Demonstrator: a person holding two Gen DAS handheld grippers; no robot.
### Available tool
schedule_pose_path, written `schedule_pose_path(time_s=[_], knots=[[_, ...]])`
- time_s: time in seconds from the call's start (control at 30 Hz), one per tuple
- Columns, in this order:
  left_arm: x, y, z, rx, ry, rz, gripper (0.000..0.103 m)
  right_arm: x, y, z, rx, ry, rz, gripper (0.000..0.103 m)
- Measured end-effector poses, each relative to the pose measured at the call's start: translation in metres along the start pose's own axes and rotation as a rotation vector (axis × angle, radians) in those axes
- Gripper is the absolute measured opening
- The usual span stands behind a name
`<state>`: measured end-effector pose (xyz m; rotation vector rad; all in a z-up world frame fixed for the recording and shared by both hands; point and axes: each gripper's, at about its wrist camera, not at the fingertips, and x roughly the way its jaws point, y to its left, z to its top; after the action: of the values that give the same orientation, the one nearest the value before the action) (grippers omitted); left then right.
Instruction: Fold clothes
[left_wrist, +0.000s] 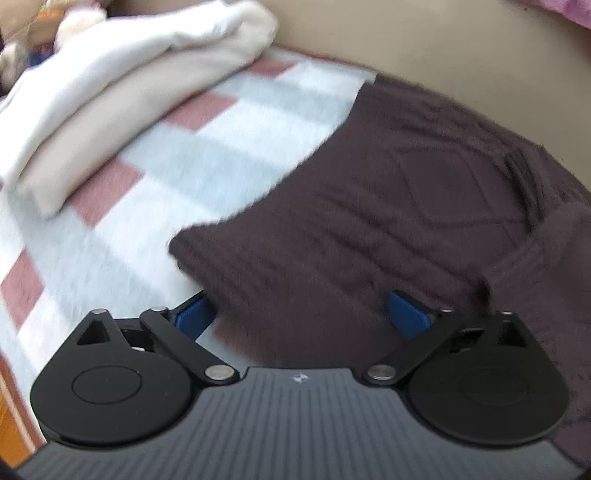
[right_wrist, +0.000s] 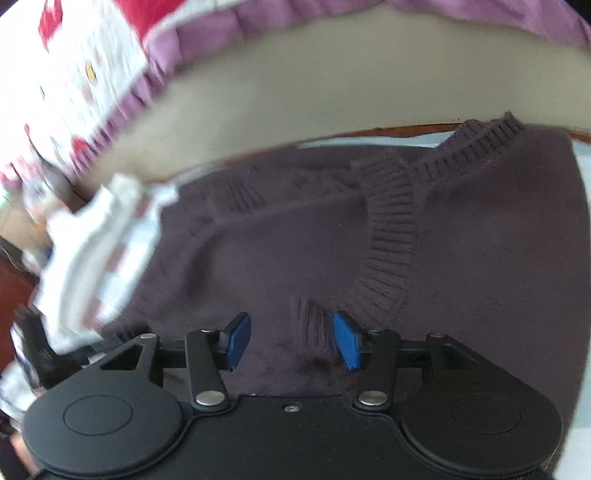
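Note:
A dark brown knitted sweater (left_wrist: 388, 206) lies flat on a checked cloth (left_wrist: 229, 147) of pale blue, white and dusty red. My left gripper (left_wrist: 301, 314) hovers low over the sweater's near corner with its blue pads (left_wrist: 408, 314) spread wide; knit lies between them but neither pad presses on it. In the right wrist view the sweater (right_wrist: 258, 251) shows its ribbed V-neck (right_wrist: 391, 229). My right gripper (right_wrist: 291, 339) stands partly open just above the fabric. A small creased ridge lies between its pads (right_wrist: 347, 341), and they do not touch it.
A folded stack of cream and white clothes (left_wrist: 122, 88) lies on the cloth at the upper left. A beige wall or headboard (right_wrist: 332, 85) runs behind. Purple-frilled fabric with a white and red print (right_wrist: 85, 81) sits beyond, at the upper left. A wooden edge (left_wrist: 11, 417) shows at the lower left.

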<state>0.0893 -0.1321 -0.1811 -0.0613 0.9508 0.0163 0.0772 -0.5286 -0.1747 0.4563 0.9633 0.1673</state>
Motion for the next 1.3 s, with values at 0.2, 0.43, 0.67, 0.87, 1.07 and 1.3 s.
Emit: schedule_pose_path(time_s=[0.2,0.43,0.67,0.87,1.07,1.3], knots=[[-0.022,-0.012,0.008,0.041,-0.136,-0.074,0.012,-0.008,0.002,-0.001,-0.066,-0.029,-0.051,0.056],[-0.106,-0.066,0.022,0.192,-0.343,-0.298,0.011,-0.054,-0.043,0.006,0.135,-0.112,-0.077,0.056],[-0.203,-0.180,0.006,0.604,-0.394,-0.715,0.011,-0.128,-0.139,-0.038,0.624,-0.362,0.064,0.057],[-0.192,-0.273,-0.054,0.764,-0.123,-0.980,0.011,-0.144,-0.162,-0.096,0.833,-0.403,0.243,0.061],[-0.129,-0.295,-0.093,0.632,0.130,-0.928,0.011,-0.146,-0.179,-0.125,0.994,-0.447,0.228,0.061],[-0.119,-0.298,-0.098,0.654,0.180,-0.870,0.014,-0.127,-0.175,-0.105,0.938,-0.345,0.223,0.063]])
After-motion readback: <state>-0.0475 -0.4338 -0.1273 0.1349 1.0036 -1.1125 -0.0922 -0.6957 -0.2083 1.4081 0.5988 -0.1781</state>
